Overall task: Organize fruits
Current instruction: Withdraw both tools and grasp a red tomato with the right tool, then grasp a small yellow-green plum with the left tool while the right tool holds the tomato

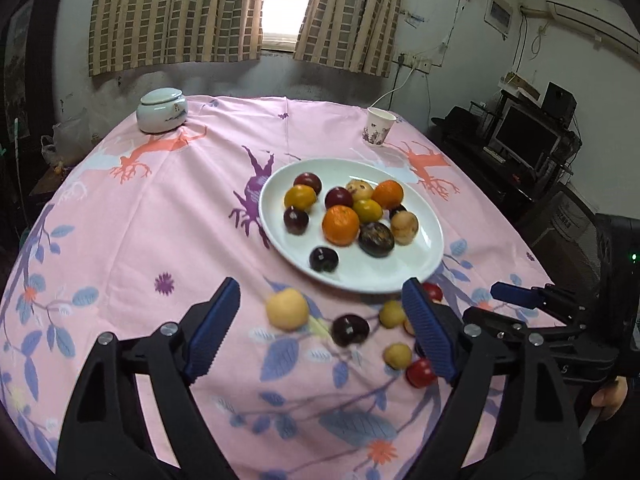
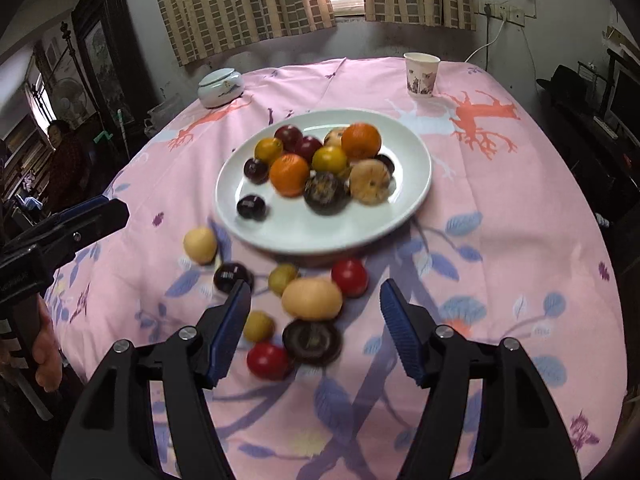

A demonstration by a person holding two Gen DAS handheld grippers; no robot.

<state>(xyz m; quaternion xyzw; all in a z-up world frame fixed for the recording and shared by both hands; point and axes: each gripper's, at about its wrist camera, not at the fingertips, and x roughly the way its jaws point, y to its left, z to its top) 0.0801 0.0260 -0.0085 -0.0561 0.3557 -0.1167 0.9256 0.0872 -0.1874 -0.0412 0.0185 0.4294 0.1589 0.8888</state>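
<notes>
Both the left hand-held gripper and right hand-held gripper hang released; next, grasp a loose pale oval fruit near the tabletop's front edge for the white oval plate

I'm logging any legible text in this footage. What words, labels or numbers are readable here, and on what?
No text reads clearly.
Wall air conditioner: a small label, too small to read.
Left hand-held gripper: raised lettering on its body, too blurred.
Paper cup: a printed pattern, no words legible.
</notes>
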